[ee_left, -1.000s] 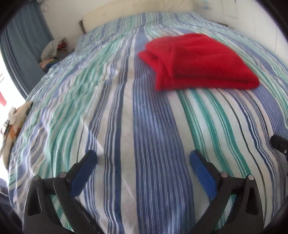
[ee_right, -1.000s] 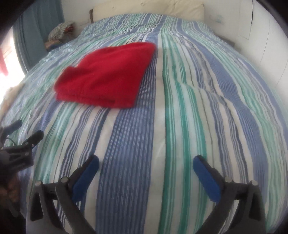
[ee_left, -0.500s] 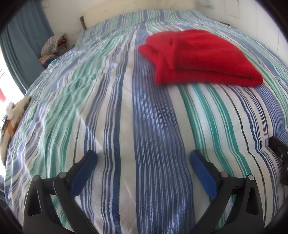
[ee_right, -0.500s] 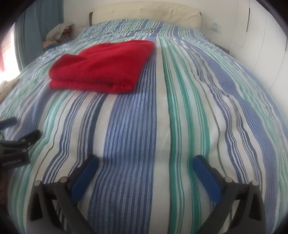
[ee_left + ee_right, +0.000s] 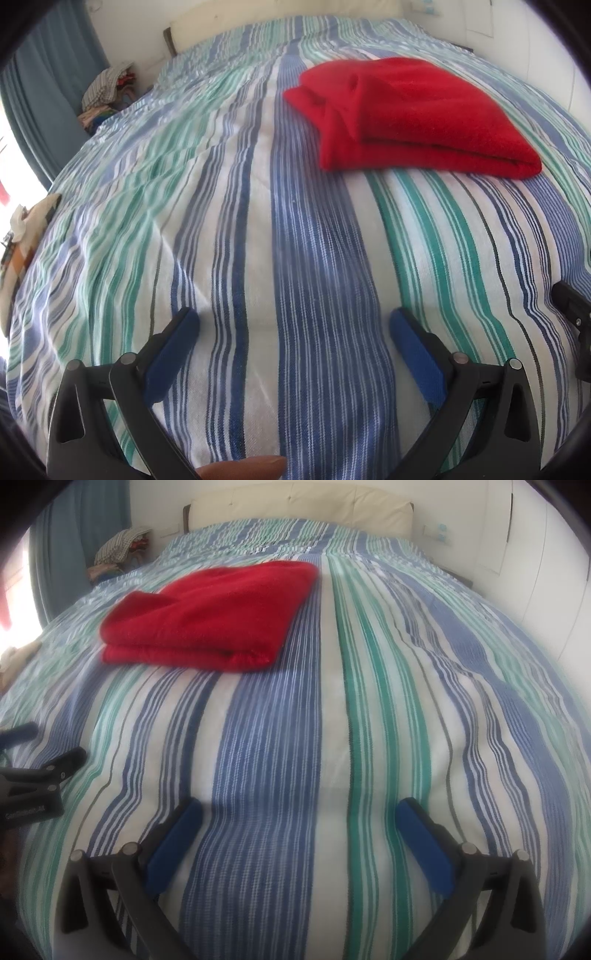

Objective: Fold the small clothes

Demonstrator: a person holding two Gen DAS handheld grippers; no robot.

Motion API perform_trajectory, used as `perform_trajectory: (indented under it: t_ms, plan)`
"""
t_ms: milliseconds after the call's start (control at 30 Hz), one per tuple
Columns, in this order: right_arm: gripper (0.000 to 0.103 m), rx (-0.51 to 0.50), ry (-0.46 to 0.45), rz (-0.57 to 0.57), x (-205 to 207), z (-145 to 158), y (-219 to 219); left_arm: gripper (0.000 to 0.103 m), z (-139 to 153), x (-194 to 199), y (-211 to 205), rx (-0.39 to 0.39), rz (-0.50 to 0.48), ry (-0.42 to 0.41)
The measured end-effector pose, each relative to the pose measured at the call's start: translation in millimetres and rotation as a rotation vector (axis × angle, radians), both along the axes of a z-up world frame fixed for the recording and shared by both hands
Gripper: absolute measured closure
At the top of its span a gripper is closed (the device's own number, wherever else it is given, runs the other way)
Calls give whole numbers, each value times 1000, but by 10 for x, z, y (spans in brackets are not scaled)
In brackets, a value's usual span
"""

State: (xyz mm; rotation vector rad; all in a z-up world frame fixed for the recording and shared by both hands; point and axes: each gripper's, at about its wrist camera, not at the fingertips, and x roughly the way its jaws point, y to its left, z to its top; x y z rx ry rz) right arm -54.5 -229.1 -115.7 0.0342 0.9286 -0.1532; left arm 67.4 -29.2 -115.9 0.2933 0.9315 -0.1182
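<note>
The red garment (image 5: 413,114), a thick fleece-like piece, lies folded on the striped bedspread (image 5: 288,258), past mid-bed toward the headboard (image 5: 299,502); at least two layers show at its near edge; a smaller tab of the same cloth projects on its left side. In the left wrist view the red garment sits ahead and to the right of centre; in the right wrist view (image 5: 210,616) it sits ahead and to the left; it therefore lies between the two grippers' lines of sight, well apart from both. Its near folded edge runs roughly across the bed, at right angles to the stripes; which dimension is longer cannot be told through the fisheye distortion; neither gripper reads as clearly nearer.

The left gripper (image 5: 291,328) has its jaws spread wide with nothing between them, over bare bedspread; the right gripper (image 5: 299,812) stands the same, spread and empty. Each intrudes at the edge of the other's view; the left one's body shows at the left margin of the right wrist view.

Judgement: the fold appears largely complete; any further fold or tidying would call for a forward, inward reach by either hand.

Legible writing: a white logo on the left gripper body, too blurred to read with confidence. Beyond the bed: a blue curtain (image 5: 74,528); a heap of clothes (image 5: 122,542) beside the headboard; a white wall (image 5: 535,554) on the right.
</note>
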Motion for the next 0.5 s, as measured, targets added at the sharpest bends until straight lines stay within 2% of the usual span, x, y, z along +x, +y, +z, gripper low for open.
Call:
perform_trajectory:
  t_ms: [500]
  plan:
    - [0, 4, 1, 1, 15, -3, -8, 0, -2, 19, 27, -15, 3, 7]
